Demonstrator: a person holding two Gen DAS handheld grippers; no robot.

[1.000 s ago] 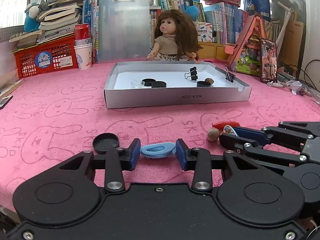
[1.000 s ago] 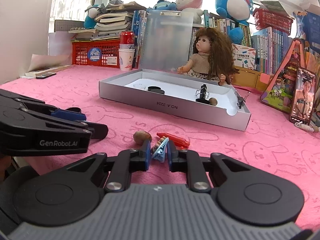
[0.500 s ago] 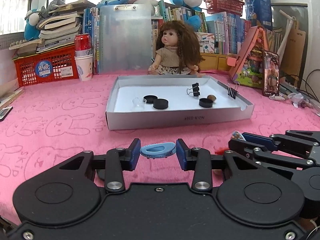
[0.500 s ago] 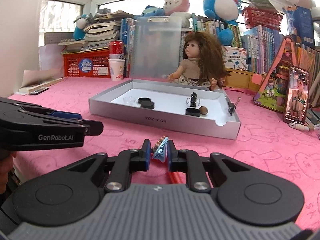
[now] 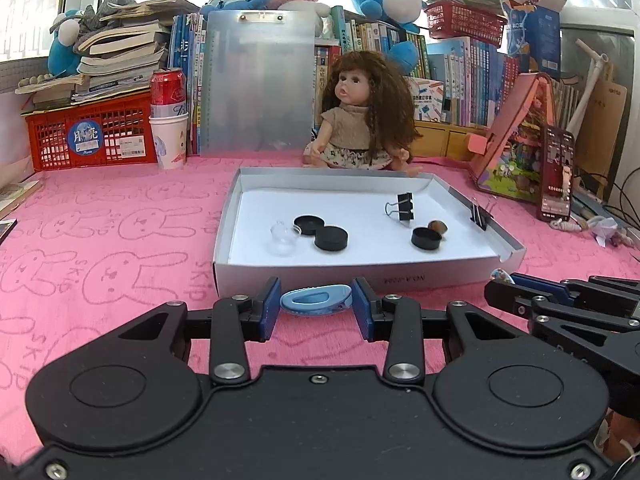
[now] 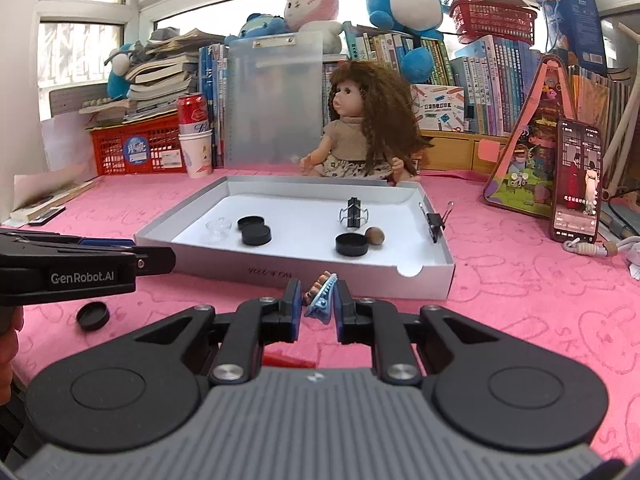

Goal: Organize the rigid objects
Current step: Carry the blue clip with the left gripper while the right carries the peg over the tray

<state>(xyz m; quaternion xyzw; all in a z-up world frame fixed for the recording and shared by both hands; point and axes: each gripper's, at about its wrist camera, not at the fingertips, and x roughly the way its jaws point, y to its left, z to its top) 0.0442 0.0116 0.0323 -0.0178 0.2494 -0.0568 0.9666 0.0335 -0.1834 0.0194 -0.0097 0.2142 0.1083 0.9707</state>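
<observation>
While the blue oval clip [image 5: 316, 302] lay crosswise, clenched in the left tongs [image 5: 316, 308], and the right tongs [image 6: 318, 306] gripped a toothed hair claw [image 6: 322, 300] upright, the silver tray [image 5: 352, 274] sat just ahead of both, nearer the left.

Left tongs [image 5: 316, 307]: black body, blue pads, silver screws. Right tongs [image 6: 316, 307]: grey ribbed top.

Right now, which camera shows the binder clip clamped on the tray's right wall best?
The left wrist view: the binder clip stands clear, body and wire handles visible. The right wrist view shows the same clip edge-on along the tray wall.
</observation>
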